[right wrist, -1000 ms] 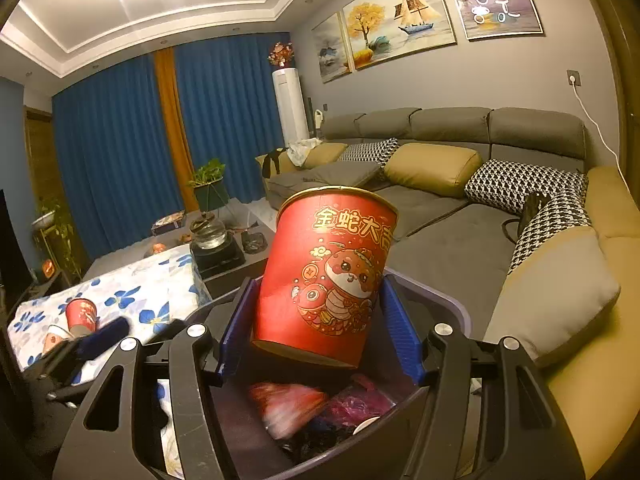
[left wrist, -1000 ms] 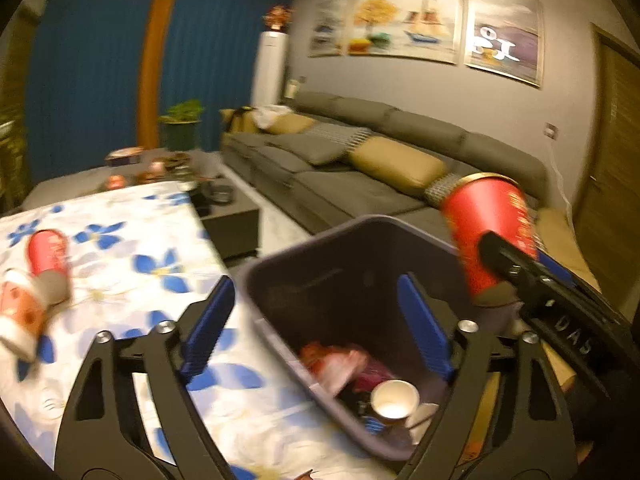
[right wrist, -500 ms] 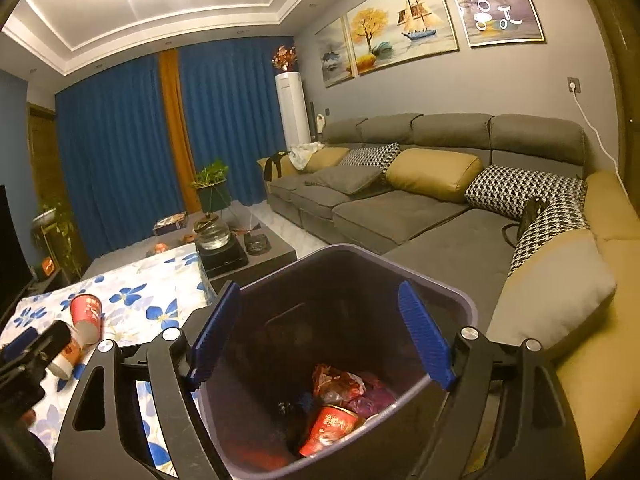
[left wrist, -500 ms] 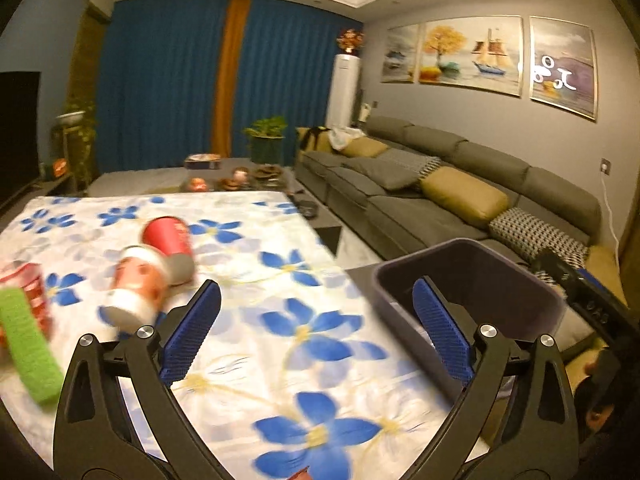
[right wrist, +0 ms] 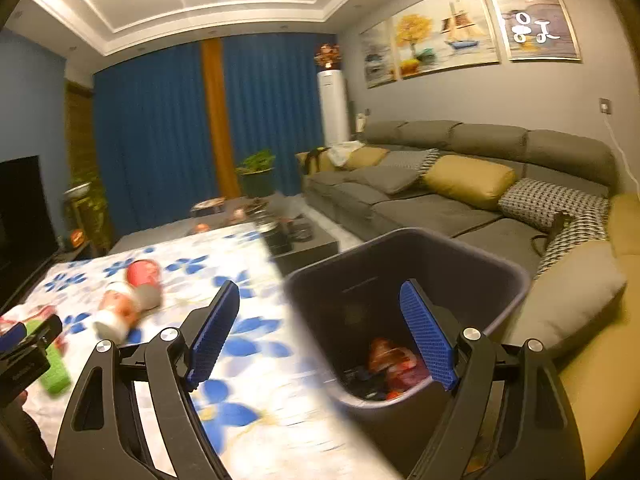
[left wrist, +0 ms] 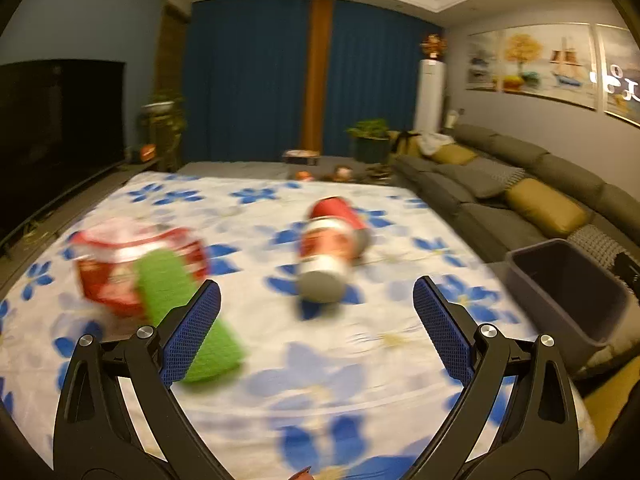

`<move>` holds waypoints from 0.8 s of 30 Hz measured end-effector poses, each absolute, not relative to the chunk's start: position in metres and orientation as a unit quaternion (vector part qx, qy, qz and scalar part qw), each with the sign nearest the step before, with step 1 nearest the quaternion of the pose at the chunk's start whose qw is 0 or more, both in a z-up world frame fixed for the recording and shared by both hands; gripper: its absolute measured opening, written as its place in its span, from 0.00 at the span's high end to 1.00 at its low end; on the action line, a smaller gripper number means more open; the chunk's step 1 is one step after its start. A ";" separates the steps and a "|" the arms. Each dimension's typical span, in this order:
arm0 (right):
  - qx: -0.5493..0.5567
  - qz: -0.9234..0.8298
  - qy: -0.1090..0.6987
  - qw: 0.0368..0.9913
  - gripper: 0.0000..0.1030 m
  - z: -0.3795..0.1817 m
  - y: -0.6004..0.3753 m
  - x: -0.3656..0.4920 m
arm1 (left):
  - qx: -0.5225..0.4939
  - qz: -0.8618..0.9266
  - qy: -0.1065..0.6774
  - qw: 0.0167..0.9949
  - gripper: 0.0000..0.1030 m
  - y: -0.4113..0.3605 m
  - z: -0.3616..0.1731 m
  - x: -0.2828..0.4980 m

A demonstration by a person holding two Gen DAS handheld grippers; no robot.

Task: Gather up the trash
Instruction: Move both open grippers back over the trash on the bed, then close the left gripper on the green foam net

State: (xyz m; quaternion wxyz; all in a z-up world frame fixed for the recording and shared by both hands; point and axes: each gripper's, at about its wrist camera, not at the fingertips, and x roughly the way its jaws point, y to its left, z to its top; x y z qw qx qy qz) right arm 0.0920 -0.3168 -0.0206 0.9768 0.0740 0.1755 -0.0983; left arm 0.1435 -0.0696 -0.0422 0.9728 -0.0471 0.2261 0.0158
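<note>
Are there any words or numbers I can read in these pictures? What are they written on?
None can be read for sure.
White brush signs on the right-hand painting: writing of some kind, but I cannot make out what it says.
Print on the red cups on the flowered cloth: too blurred.
Print on the red tub behind the green packet: too blurred.
Wrappers in the bin: too small.

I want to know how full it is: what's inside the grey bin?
The grey bin holds crumpled red wrappers and dark scraps at the bottom. The right gripper's finger hides part of the pile.
</note>
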 end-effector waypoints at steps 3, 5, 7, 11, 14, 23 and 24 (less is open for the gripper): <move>0.072 -0.073 0.182 0.978 0.22 -0.023 -0.292 0.096 | -0.054 0.041 0.233 0.970 0.08 -0.040 -0.047 0.138; 0.068 -0.055 0.188 0.978 0.22 -0.026 -0.271 0.100 | -0.057 0.055 0.234 0.969 0.08 -0.023 -0.050 0.134; 0.064 -0.039 0.193 0.978 0.22 -0.028 -0.253 0.104 | -0.058 0.062 0.236 0.968 0.08 -0.010 -0.053 0.131; 0.055 -0.009 0.198 0.979 0.22 -0.029 -0.219 0.111 | -0.070 0.070 0.242 0.965 0.08 0.016 -0.058 0.129; 0.048 0.008 0.200 0.979 0.22 -0.029 -0.198 0.120 | -0.081 0.071 0.244 0.964 0.08 0.028 -0.060 0.128; 0.045 0.044 0.218 0.974 0.22 -0.037 -0.158 0.154 | -0.124 0.051 0.307 0.942 0.34 0.037 -0.079 0.165; 0.044 0.046 0.219 0.974 0.22 -0.038 -0.157 0.156 | -0.127 0.049 0.315 0.939 0.37 0.037 -0.082 0.169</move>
